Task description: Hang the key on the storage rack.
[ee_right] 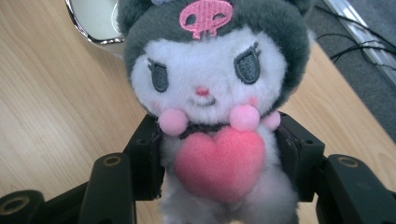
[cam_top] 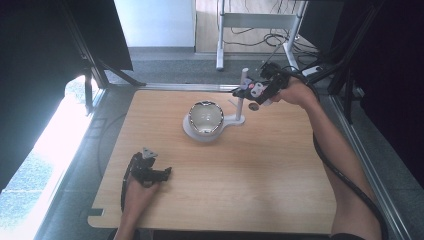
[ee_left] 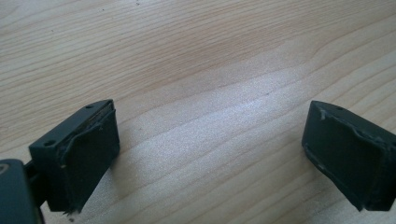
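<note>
A plush toy (ee_right: 210, 88) with a white face, dark grey hood, pink skull mark and pink heart sits between the jaws of my right gripper (ee_right: 219, 158), which is shut on its body. From above, that gripper (cam_top: 255, 90) holds the plush toy (cam_top: 256, 90) in the air beside the white post (cam_top: 243, 90) of a stand at the far side of the table. A shiny metal bowl (cam_top: 205, 117) rests on the stand's round base (cam_top: 192, 132). My left gripper (cam_top: 165, 173) lies low on the table at the near left, open, with only bare wood (ee_left: 205, 116) between its pads.
The wooden table (cam_top: 260, 190) has its far edge just behind the stand. A small dark round spot (cam_top: 253, 106) lies under the right gripper. Beyond the table are a white frame's legs (cam_top: 220, 45) and cables (cam_top: 260, 40) on the floor.
</note>
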